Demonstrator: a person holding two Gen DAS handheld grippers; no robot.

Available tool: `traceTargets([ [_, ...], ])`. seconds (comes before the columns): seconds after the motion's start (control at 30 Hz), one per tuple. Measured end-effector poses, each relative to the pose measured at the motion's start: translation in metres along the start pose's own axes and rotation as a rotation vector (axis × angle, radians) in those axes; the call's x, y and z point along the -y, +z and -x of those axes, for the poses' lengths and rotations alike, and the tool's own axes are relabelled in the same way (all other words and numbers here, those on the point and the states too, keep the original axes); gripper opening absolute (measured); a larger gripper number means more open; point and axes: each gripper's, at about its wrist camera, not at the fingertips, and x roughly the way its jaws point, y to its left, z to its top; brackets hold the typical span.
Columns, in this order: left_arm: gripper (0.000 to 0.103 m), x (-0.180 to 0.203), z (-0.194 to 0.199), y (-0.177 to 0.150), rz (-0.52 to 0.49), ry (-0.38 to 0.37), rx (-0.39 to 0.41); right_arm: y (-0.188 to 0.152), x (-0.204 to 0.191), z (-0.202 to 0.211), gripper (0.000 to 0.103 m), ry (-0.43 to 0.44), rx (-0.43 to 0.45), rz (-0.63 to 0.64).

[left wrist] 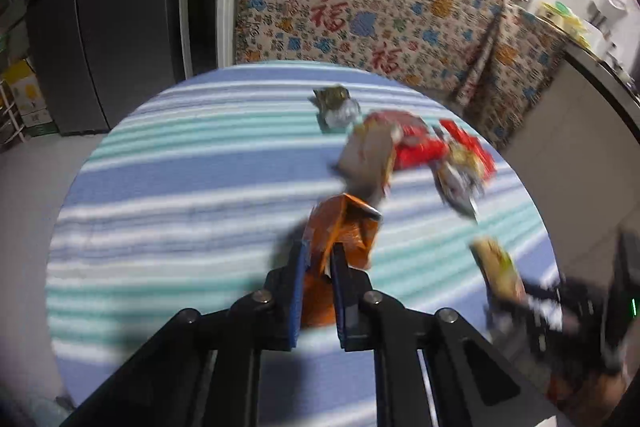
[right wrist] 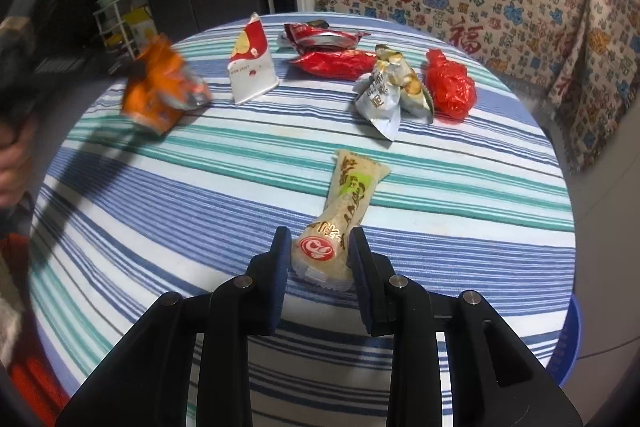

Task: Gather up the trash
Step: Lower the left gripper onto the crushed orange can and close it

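Left tongs point(left wrist: 318, 263) clamped on orange wrapper point(left wrist: 340, 231), lifted above the surface point(right wrist: 200, 195). Right tongs point(right wrist: 318, 251) partly open, straddling beige wrapper point(right wrist: 344, 211) lying on the surface. Step: pickup. Next, likely: close right tongs, lift.

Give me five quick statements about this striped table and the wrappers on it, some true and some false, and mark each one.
1. The left gripper is shut on the orange wrapper. True.
2. The beige wrapper lies between the fingers of the right gripper. True.
3. The right gripper is clamped tight on the beige wrapper. False: there are gaps on both sides, so it is open.
4. The crumpled red plastic bag hangs in the air. False: it rests on the striped tablecloth.
5. The white and red triangular packet stands behind the beige wrapper, further from the right gripper. True.
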Motion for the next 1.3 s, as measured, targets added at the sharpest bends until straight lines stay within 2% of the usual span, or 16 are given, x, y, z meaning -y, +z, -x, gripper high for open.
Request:
traceTargets([
  [0.1,0.014,0.002,0.014,-0.025,0.000,-0.018,-0.013,-0.004,-0.002,-0.002,0.031,-0.006,-0.012,0.012],
  [0.13,0.020,0.004,0.014,-0.029,-0.002,-0.015,-0.011,-0.005,-0.003,-0.004,0.031,-0.008,-0.019,0.012],
  [0.17,0.037,0.007,0.013,-0.034,-0.011,-0.008,-0.007,-0.007,-0.003,-0.006,0.033,-0.008,-0.025,0.011],
  [0.2,0.049,0.009,0.013,-0.040,-0.023,0.002,0.001,-0.009,-0.003,-0.009,0.039,-0.009,-0.030,0.009],
  [0.23,0.072,0.010,0.011,-0.044,-0.037,0.015,0.009,-0.011,-0.004,-0.009,0.043,-0.007,-0.030,0.009],
  [0.27,0.078,0.011,0.009,-0.048,-0.044,0.024,0.013,-0.011,-0.005,-0.008,0.053,-0.006,-0.023,0.014],
  [0.4,0.078,0.014,-0.003,-0.056,-0.091,0.019,-0.005,-0.016,-0.013,-0.009,0.073,-0.011,-0.028,0.042],
  [0.5,0.078,0.014,-0.012,-0.062,-0.123,0.056,-0.017,-0.017,-0.013,-0.010,0.082,-0.025,-0.031,0.047],
  [0.6,0.078,0.013,-0.026,-0.066,-0.135,0.076,-0.074,-0.015,-0.008,-0.013,0.093,-0.028,-0.056,0.023],
  [0.7,0.078,0.016,-0.026,-0.068,-0.149,0.070,-0.081,-0.016,-0.007,-0.014,0.095,-0.027,-0.062,0.022],
  [0.8,0.078,0.016,-0.014,-0.071,-0.170,-0.003,-0.087,-0.017,-0.007,-0.014,0.097,-0.026,-0.062,0.025],
  [0.93,0.078,0.021,0.003,-0.074,-0.224,-0.052,-0.057,-0.018,-0.008,-0.014,0.098,-0.025,-0.059,0.026],
  [1.07,0.078,0.024,0.010,-0.066,-0.152,-0.172,-0.007,-0.019,-0.009,-0.015,0.100,-0.028,-0.056,0.024],
  [1.13,0.078,0.026,0.003,-0.056,-0.100,-0.207,0.007,-0.019,-0.010,-0.015,0.101,-0.031,-0.053,0.021],
  [1.3,0.078,0.032,-0.025,-0.033,-0.036,-0.199,-0.014,-0.017,-0.008,-0.013,0.098,-0.021,-0.053,0.027],
])
